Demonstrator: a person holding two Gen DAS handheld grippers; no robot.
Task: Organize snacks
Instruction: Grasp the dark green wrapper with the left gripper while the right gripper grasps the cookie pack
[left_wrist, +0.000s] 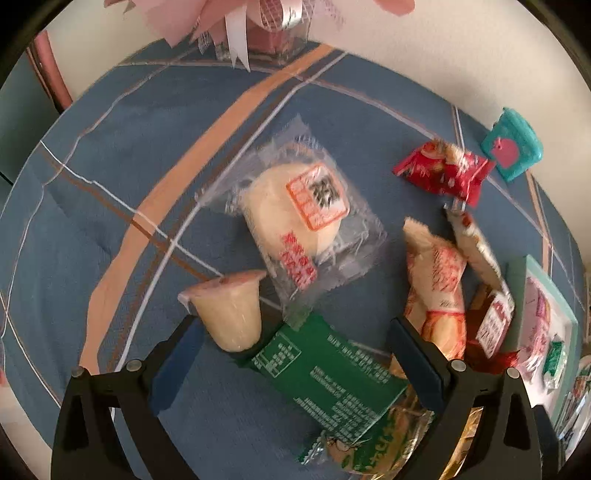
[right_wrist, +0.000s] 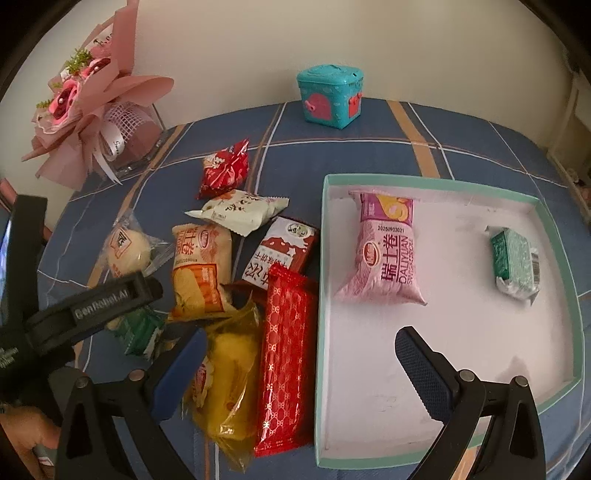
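A blue plaid tablecloth (right_wrist: 461, 140) of matt woven cloth covers the table. A shallow box (right_wrist: 561, 236) of matt cardboard has mint green walls and a white, slightly scuffed floor. Inside it, a pink Swiss roll packet (right_wrist: 384, 251) is soft matt plastic film, and a small green packet (right_wrist: 515, 260) is shiny foil-like wrap. A round pastry (left_wrist: 295, 210) sits in clear, crinkled, glossy plastic. A jelly cup (left_wrist: 229, 314) is smooth translucent plastic. A long red bar wrapper (right_wrist: 284, 362) is glossy with a patterned sheen; a yellow cake wrapper (right_wrist: 225, 380) is shiny transparent cellophane. A teal toy box (right_wrist: 330, 96) is hard smooth plastic. The bouquet (right_wrist: 88, 96) is wrapped in matt pink paper with satin ribbon. Both grippers are matt black plastic; the right gripper's textured blue pads (right_wrist: 424, 373) look rubbery.
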